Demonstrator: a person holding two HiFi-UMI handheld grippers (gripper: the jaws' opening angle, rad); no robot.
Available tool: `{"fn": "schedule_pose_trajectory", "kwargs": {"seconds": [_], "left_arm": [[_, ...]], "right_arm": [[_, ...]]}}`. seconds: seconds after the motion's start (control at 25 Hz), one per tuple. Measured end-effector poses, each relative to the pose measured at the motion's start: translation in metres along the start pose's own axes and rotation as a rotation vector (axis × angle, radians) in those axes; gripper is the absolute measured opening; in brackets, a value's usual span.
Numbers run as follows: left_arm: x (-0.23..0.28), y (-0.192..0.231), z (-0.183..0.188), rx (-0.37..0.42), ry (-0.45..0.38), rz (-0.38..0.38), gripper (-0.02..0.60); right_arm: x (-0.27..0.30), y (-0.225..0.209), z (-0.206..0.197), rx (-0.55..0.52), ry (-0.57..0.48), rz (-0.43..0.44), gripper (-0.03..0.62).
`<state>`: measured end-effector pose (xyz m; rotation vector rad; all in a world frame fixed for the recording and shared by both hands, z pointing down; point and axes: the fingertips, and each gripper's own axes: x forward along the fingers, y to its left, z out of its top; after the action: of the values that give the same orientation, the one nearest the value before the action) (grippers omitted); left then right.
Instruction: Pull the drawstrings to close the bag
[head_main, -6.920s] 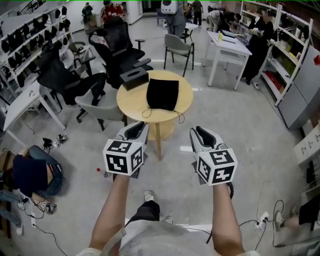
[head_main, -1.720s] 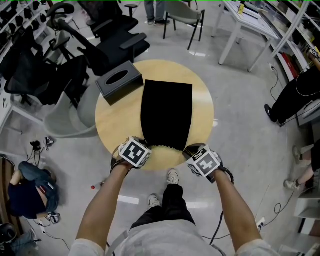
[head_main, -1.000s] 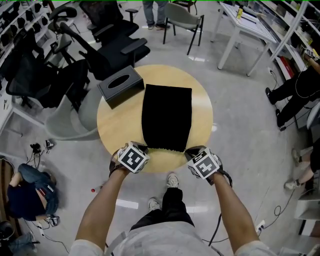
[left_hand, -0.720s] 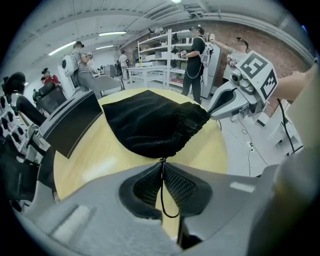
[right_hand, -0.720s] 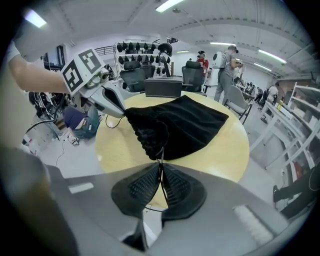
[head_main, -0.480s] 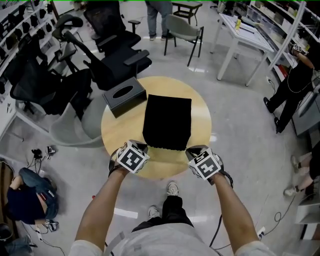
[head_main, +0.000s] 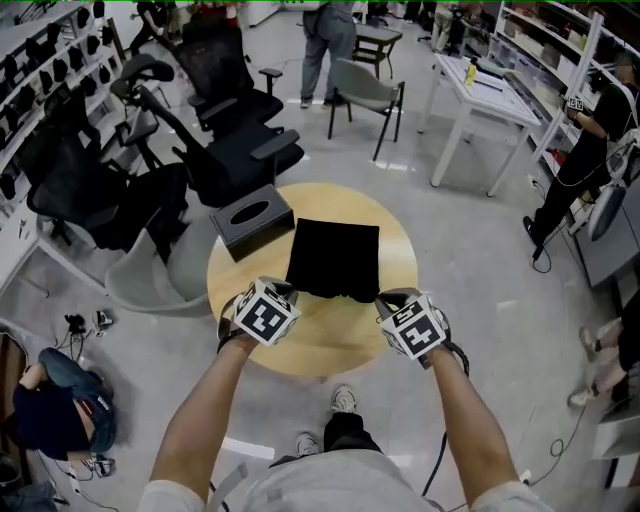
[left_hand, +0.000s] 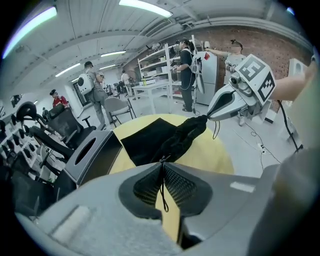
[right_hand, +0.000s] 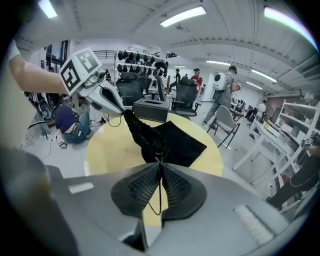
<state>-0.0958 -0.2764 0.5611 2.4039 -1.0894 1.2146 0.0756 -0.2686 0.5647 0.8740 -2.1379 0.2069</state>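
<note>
A black drawstring bag (head_main: 333, 258) lies on the round yellow table (head_main: 310, 345), its near mouth bunched and lifted between the two grippers. My left gripper (head_main: 287, 292) is at the mouth's left corner, and my right gripper (head_main: 384, 298) is at its right corner. In the left gripper view the left gripper (left_hand: 161, 169) is shut on a thin black drawstring (left_hand: 163, 192) that runs to the gathered mouth (left_hand: 182, 141). In the right gripper view the right gripper (right_hand: 160, 171) is likewise shut on the other drawstring (right_hand: 160, 197), taut to the bag (right_hand: 172, 144).
A dark tissue box (head_main: 252, 220) sits on the table's far left. Black office chairs (head_main: 150, 175) and a grey chair (head_main: 150, 285) crowd the left side. A white table (head_main: 490, 105) and shelves stand at the right, with several people around.
Both grippers have pulled back toward me and apart, still shut on the strings. The bag's near edge has gathered and lifted, so the bag looks shorter.
</note>
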Motion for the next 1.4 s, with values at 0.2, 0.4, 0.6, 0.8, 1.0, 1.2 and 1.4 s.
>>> {"fn": "schedule_pose_trajectory", "kwargs": {"seconds": [0.2,0.4,0.6,0.8,1.0,1.2,1.4], "left_arm": [[-0.008,0.018,0.026,0.012,-0.048,0.038,0.017],[-0.011,0.03,0.037,0.003,-0.053,0.06,0.017],[-0.012,0.044,0.059,0.019,-0.081,0.093,0.017],[-0.013,0.056,0.08,0.018,-0.102,0.124,0.017],[-0.016,0.071,0.096,0.005,-0.112,0.157,0.017],[-0.016,0.086,0.118,0.002,-0.136,0.19,0.017],[-0.023,0.106,0.138,0.012,-0.168,0.226,0.017]], "right_arm": [[-0.005,-0.017,0.024,-0.022,-0.036,-0.022,0.023],[-0.005,-0.034,0.044,-0.034,-0.073,-0.037,0.023],[-0.006,-0.053,0.062,-0.043,-0.11,-0.046,0.023],[-0.007,-0.074,0.079,-0.054,-0.145,-0.06,0.023],[-0.008,-0.092,0.099,-0.063,-0.182,-0.072,0.023],[-0.008,-0.114,0.118,-0.076,-0.211,-0.075,0.023],[-0.008,-0.131,0.146,-0.092,-0.253,-0.09,0.023]]}}
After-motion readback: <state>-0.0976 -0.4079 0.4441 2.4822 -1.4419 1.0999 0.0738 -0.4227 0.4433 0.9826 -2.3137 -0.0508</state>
